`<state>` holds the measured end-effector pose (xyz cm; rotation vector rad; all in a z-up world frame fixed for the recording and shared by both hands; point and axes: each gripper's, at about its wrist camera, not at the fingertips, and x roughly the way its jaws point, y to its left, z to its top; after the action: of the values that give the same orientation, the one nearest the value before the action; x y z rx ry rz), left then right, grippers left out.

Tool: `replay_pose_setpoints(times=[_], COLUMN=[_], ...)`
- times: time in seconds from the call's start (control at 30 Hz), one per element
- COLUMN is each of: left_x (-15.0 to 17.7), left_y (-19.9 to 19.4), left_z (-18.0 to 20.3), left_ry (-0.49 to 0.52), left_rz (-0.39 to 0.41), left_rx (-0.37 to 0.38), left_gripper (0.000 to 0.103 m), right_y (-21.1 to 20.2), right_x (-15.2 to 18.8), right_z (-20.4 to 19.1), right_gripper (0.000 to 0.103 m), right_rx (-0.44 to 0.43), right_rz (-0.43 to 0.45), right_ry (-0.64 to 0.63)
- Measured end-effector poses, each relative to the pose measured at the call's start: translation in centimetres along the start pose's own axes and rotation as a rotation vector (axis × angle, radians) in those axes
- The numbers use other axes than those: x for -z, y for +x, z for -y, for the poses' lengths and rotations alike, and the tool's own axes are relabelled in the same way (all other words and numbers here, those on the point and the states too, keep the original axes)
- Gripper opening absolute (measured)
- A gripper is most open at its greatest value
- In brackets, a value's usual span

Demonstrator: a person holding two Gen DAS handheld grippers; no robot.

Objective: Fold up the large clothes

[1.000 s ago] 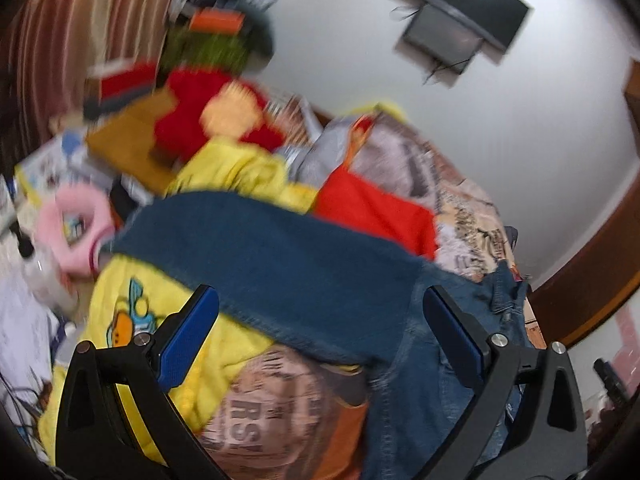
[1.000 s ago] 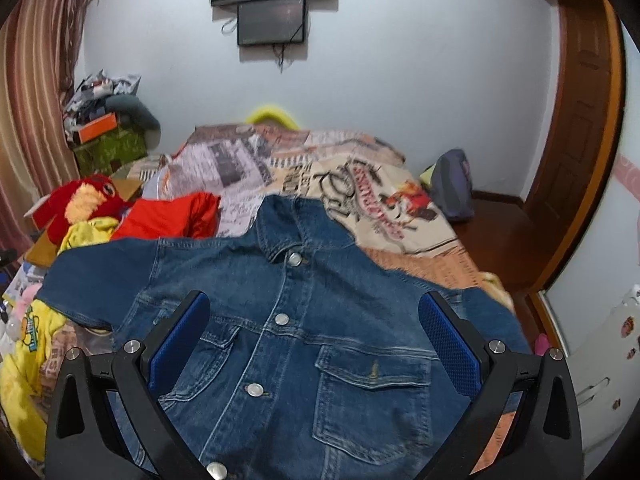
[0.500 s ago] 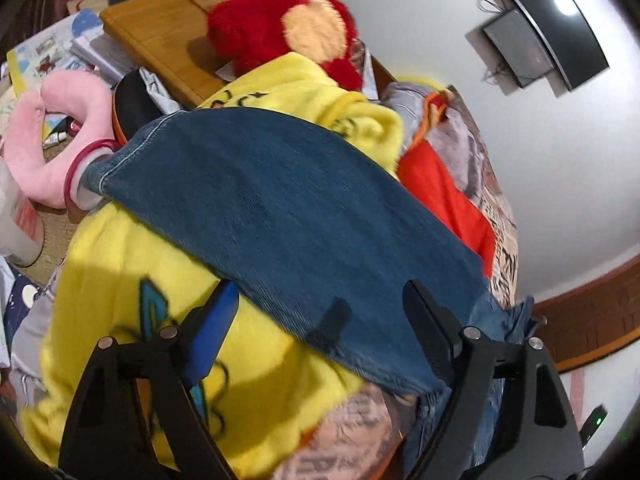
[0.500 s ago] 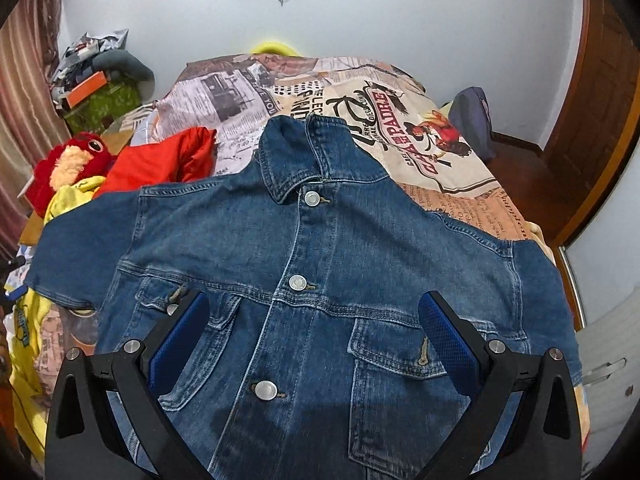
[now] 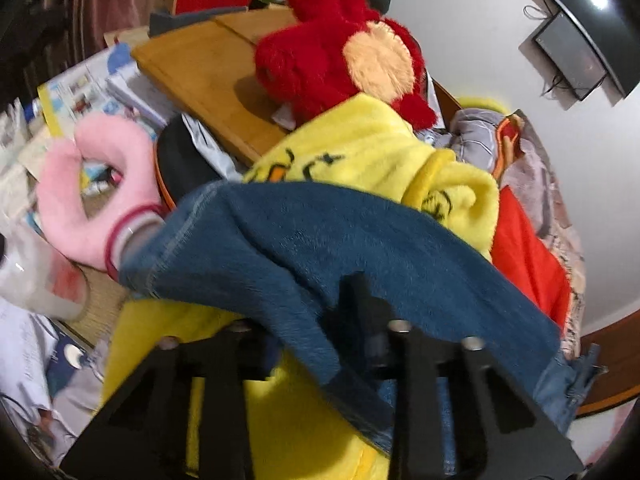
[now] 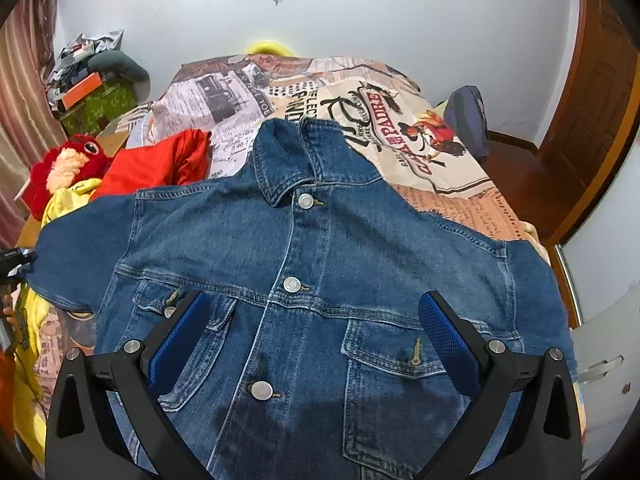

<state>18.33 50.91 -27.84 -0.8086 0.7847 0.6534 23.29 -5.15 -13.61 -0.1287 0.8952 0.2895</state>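
A blue denim jacket [image 6: 320,264] lies face up and buttoned on the bed, collar toward the far wall, both sleeves spread out. My right gripper [image 6: 316,332] is open and hovers over the jacket's lower chest, between the two pockets. In the left wrist view my left gripper [image 5: 320,344] is shut on the jacket's left sleeve [image 5: 320,240], near its lower edge; the fabric drapes over the closed fingers and hides the tips. The sleeve cuff [image 5: 176,236] hangs off the bed's left side.
A yellow fleece garment [image 5: 360,152] and a red garment [image 6: 156,164] lie under and beside the sleeve. A red plush toy [image 5: 340,52], a pink cushion [image 5: 100,192] and a wooden board [image 5: 208,72] crowd the left side. The printed bedspread [image 6: 400,128] extends behind.
My left gripper has closed on the jacket's left sleeve, having been open half a second ago. My right gripper has lowered closer over the jacket front.
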Motion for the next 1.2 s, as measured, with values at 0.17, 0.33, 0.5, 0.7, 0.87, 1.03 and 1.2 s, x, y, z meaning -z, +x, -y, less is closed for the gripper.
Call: replay_pose_setpoints(times=[0.17, 0.33, 0.5, 0.7, 0.87, 1.03, 1.2], left_x=[-0.7, -0.4, 1.6, 6.0, 11.4, 18.7, 25.9], left_y=[-3.6, -10.3, -16.3, -19.7, -18.6, -15.6, -13.0], left_z=[4.4, 11.0, 18.6, 28.4, 35.1, 40.5, 43.2], left_ry=[0.156, 0.325, 0.479, 0.620, 0.741, 0.888, 1.038], left_rz=[0.103, 0.236, 0.349, 0.360, 0.311, 0.189, 0.079], left_rx=[-0.059, 0.025, 0.141, 0.299, 0.359, 0.390, 0.419], left_gripper=[0.011, 0.009, 0.009, 0.009, 0.009, 0.009, 0.009], right_y=[-1.5, -3.0, -4.4, -4.8, -4.8, -4.5, -3.7], right_x=[-0.3, -0.7, -0.9, -0.9, -0.4, 0.5, 1.7], right_z=[0.8, 1.8, 2.4, 4.1, 5.8, 7.5, 9.0], right_gripper=[0.103, 0.103, 0.103, 0.103, 0.103, 0.103, 0.103], right_rx=[-0.001, 0.003, 0.023, 0.000, -0.018, -0.018, -0.010], right_rz=[0.026, 0.064, 0.116, 0.137, 0.131, 0.111, 0.069], right_ry=[0.025, 0.029, -0.002, -0.005, -0.007, -0.022, -0.027])
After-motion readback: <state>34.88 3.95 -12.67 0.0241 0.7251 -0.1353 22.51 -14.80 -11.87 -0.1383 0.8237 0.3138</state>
